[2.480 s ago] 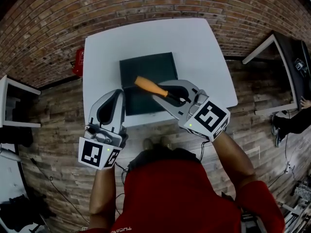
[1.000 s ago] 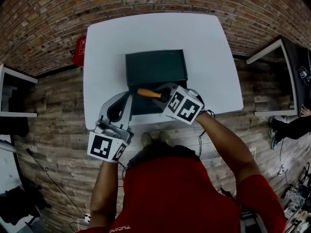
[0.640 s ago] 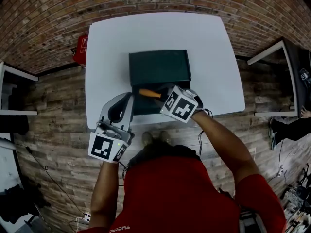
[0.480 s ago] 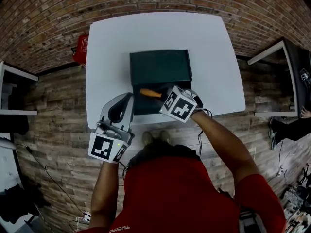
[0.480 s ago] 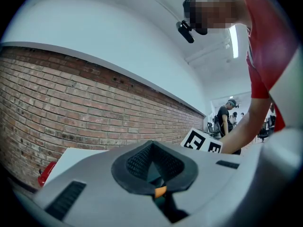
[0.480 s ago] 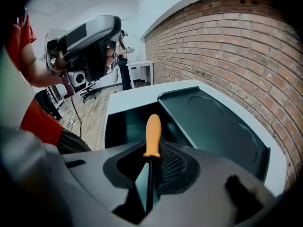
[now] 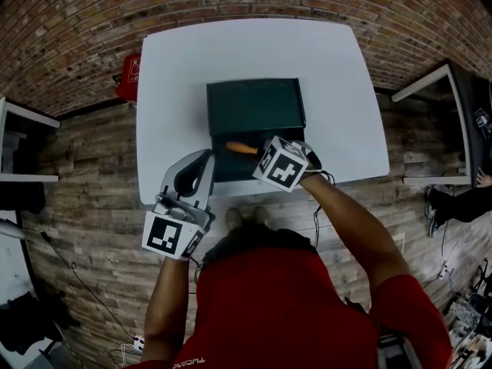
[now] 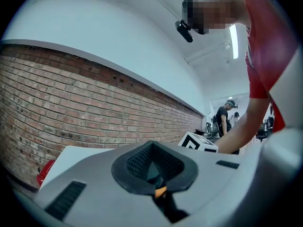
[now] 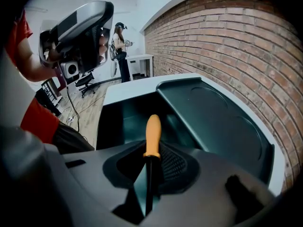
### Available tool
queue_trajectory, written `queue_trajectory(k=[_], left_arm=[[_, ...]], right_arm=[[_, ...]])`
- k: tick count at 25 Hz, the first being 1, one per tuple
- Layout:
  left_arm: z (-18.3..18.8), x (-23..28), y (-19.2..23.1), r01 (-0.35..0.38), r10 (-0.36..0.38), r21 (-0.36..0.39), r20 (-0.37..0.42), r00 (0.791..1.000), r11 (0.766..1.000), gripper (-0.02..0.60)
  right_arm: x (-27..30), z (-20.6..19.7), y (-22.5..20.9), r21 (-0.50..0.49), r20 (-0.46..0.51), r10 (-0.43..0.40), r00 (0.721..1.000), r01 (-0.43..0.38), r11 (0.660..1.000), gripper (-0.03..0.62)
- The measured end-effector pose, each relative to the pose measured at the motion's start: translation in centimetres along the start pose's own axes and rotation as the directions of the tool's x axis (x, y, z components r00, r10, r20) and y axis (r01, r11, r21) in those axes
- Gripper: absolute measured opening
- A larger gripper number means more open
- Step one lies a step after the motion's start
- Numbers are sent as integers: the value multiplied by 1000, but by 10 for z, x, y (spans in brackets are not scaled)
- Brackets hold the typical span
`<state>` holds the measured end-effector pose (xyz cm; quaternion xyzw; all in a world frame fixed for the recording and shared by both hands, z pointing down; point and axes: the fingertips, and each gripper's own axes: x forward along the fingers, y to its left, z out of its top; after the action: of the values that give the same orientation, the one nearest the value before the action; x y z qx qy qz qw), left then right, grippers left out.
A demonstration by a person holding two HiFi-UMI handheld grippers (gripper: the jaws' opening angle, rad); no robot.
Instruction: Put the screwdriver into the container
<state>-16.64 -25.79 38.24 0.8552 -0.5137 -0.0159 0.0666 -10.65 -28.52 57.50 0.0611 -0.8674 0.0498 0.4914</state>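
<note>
Right hand-held gripper [image 9: 151,168] is clamped on the screwdriver [image 9: 152,132]. The jaws grip the black shaft and the orange handle sticks out forward past the tips. The screwdriver is held over the open near compartment of the dark green container [image 7: 257,102], handle pointing toward its left side. Can't tell whether it's touching the container floor. The container lid is folded open on the brick-wall side. The container sits mid-desk [image 7: 330,75], toward the near edge.

Left hand-held gripper [image 8: 152,163] has its jaws together and nothing between them; only a sliver of the container and the orange handle shows through the gap behind the pads. It's at the near-left desk edge, just beside the container's near-left corner, not touching it.
</note>
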Motion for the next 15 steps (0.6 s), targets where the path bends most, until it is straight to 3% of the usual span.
queue_trajectory(k=[15], left_arm=[[-10,-6,-1,4,-5,-8,-28,1000,1000,12]], right_arm=[[11,-8,3,-11,-46,19,999,-20,1000,89]])
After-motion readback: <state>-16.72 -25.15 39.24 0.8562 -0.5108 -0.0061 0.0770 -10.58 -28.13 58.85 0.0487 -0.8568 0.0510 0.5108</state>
